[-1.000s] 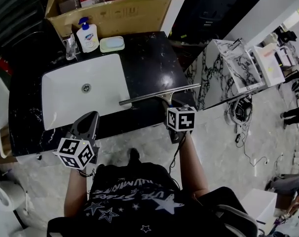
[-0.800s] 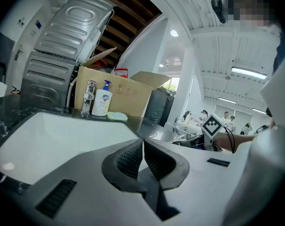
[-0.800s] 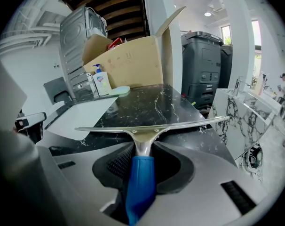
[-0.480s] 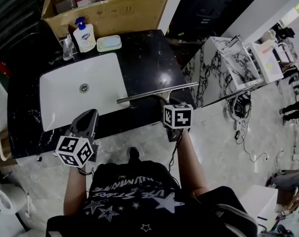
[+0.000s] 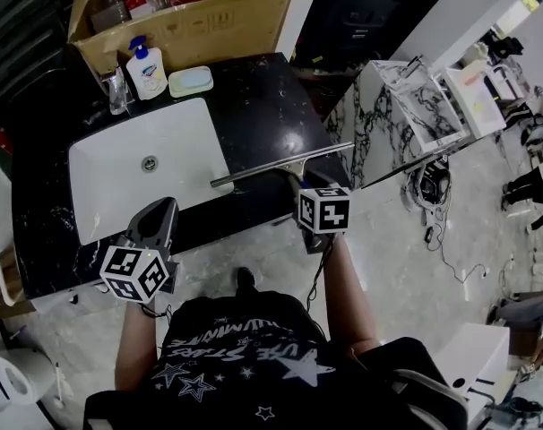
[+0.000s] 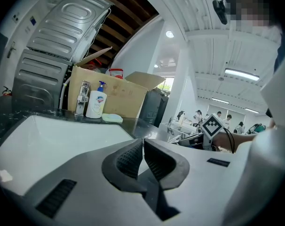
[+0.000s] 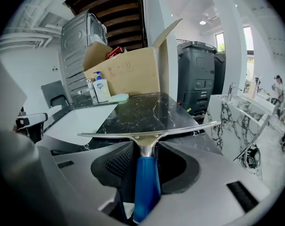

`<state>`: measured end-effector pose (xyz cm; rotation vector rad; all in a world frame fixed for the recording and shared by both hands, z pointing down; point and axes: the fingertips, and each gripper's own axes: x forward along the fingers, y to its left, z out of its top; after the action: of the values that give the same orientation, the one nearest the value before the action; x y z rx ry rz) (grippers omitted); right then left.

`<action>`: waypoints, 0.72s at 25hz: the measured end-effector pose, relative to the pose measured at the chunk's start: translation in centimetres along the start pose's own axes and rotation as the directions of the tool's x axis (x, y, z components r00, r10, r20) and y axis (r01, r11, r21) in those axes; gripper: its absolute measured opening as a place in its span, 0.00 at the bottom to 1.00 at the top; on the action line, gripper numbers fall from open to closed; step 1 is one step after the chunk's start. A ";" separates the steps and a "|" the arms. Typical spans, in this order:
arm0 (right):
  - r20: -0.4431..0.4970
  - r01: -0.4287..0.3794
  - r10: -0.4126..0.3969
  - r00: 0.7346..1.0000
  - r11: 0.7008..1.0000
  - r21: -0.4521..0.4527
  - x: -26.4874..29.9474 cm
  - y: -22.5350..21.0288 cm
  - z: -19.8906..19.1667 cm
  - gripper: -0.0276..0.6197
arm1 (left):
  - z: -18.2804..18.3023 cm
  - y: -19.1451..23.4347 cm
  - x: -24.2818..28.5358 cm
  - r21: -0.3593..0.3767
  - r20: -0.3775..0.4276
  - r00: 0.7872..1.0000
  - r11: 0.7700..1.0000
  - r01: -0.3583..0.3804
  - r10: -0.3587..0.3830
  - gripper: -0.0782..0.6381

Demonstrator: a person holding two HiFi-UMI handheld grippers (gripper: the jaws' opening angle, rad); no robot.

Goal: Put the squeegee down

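Note:
The squeegee [image 5: 280, 165] has a long metal blade and a blue handle [image 7: 145, 182]. My right gripper [image 5: 305, 186] is shut on that handle. The blade [image 7: 147, 134] runs level over the front right part of the black marble counter [image 5: 262, 106]; I cannot tell whether it touches the top. My left gripper [image 5: 162, 210] hangs at the counter's front edge, below the white sink [image 5: 186, 146]. In the left gripper view that gripper [image 6: 143, 149] is shut with nothing between its pads.
A soap pump bottle [image 5: 146, 70], a pale soap dish [image 5: 190, 81] and a faucet [image 5: 117, 92] stand behind the sink. An open cardboard box [image 5: 191, 27] lies beyond them. A white marbled cabinet [image 5: 388, 119] stands at the right, with cables on the floor [image 5: 437, 231].
The head view has drifted a little. The squeegee and right gripper hold almost the same place at the counter's front edge. The left gripper has stayed put.

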<state>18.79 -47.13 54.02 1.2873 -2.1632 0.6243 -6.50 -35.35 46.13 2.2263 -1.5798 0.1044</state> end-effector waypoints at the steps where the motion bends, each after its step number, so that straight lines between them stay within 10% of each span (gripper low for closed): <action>1: 0.006 0.006 -0.006 1.000 1.000 0.001 -0.4 0.0 0.1 0.28 | 0.1 0.0 -0.1 0.003 0.000 1.000 1.000 0.006 -0.006 0.15; 18: 0.244 0.117 -0.124 0.962 0.992 0.044 -9.0 3.8 2.7 0.15 | 1.2 -0.4 -4.1 0.052 0.021 0.993 0.992 0.112 -0.113 0.15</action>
<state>18.42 -41.40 45.65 1.5720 -2.2557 0.4689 -7.77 -31.98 43.74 2.3585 -1.4751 0.0862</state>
